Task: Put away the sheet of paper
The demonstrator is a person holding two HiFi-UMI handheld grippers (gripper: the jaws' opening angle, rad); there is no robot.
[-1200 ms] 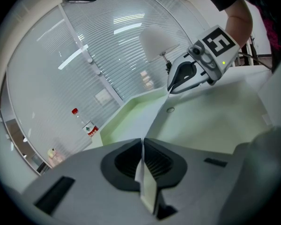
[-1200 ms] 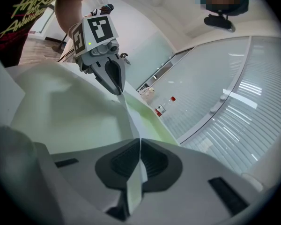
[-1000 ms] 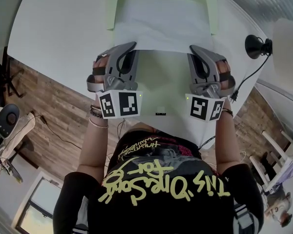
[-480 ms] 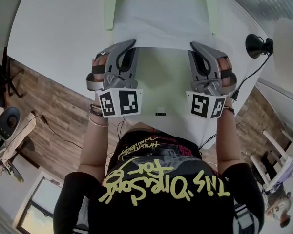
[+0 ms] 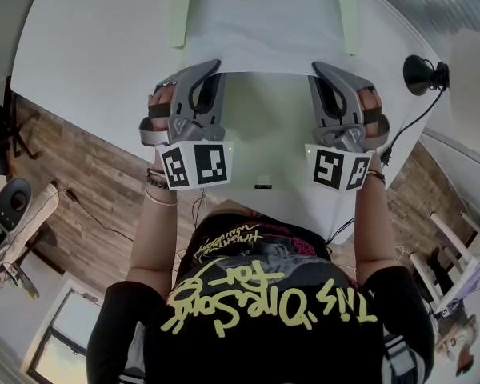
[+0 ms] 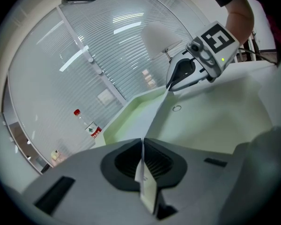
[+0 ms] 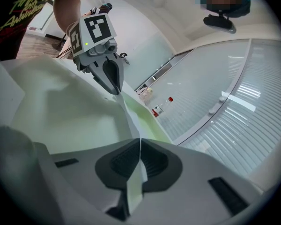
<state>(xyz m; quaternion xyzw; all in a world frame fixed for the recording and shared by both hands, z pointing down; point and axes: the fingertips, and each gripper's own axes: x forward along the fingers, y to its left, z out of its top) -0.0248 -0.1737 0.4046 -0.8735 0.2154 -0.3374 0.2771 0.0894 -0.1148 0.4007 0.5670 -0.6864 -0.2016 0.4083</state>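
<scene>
Head view shows the left tongs (image 5: pixel 217 66) and right tongs (image 5: pixel 317 68) each clamped on a near corner of the sheet of paper (image 5: pixel 264 34), which lies over a green folder (image 5: pixel 181 14). Uneven pulling could tear or crease the sheet. The desk (image 5: pixel 96 54) gives room on the left; a black corded device (image 5: pixel 420 74) stands near its right edge.

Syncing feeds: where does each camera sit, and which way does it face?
Head view: on the person's head, steeply down at the table; arms, shirt, left hand-held gripper, right hand-held gripper show.
Left gripper view: on the left one, along its jaws and the sheet toward the right one, its forearm.
Right gripper view: mirrored, toward the left one, its forearm.
Shared: the pinched sheet.
</scene>
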